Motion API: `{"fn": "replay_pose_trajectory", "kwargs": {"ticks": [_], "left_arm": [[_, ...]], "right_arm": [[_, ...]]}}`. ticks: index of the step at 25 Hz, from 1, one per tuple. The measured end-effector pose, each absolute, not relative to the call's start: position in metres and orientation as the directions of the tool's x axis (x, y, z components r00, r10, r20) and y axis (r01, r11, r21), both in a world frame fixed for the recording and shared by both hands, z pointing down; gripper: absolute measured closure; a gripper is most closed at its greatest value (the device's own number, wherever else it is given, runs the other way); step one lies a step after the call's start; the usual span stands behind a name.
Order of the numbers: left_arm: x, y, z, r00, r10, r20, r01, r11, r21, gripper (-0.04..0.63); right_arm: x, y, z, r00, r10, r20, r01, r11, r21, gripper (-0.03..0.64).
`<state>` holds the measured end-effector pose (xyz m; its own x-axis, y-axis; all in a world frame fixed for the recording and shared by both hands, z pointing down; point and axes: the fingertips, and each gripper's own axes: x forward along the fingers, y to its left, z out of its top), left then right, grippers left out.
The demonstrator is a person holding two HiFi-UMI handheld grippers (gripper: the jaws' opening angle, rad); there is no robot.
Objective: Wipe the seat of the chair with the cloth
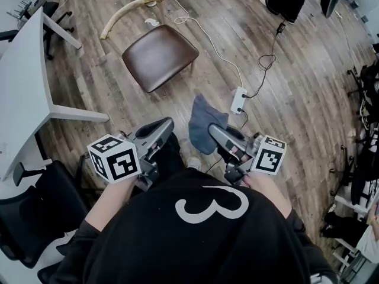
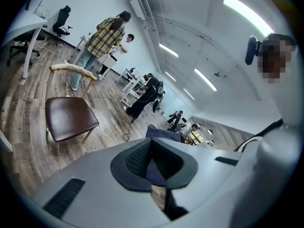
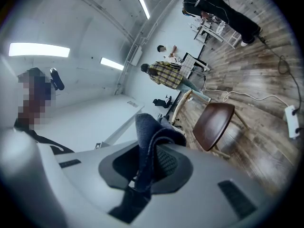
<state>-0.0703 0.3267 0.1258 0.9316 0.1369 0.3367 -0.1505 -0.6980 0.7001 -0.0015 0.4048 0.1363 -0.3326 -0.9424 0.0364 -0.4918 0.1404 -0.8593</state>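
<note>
Cloth (image 1: 202, 120) end out of sight inside right claw (image 1: 216, 130)

The left gripper (image 2: 151, 150) has its jaws closed tip to tip with nothing clamped. Just past them shows a fold of blue cloth (image 2: 164, 133). A brown-seated chair (image 2: 70, 118) stands on the wooden floor (image 2: 26, 106) to the left, and a person in a plaid shirt (image 2: 107, 37) stands beyond it.
</note>
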Motion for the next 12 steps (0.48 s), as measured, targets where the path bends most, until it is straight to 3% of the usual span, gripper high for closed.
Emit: {"fn": "replay_pose_trajectory", "kwargs": {"ticks": [12], "left_arm": [[-0.031, 0.175, 0.170, 0.922, 0.114, 0.371, -0.212, -0.654, 0.727, 0.581]], "right_arm": [[0.048, 0.258, 0.156, -0.349, -0.925, 0.150, -0.510, 0.053, -0.859, 0.565]]}}
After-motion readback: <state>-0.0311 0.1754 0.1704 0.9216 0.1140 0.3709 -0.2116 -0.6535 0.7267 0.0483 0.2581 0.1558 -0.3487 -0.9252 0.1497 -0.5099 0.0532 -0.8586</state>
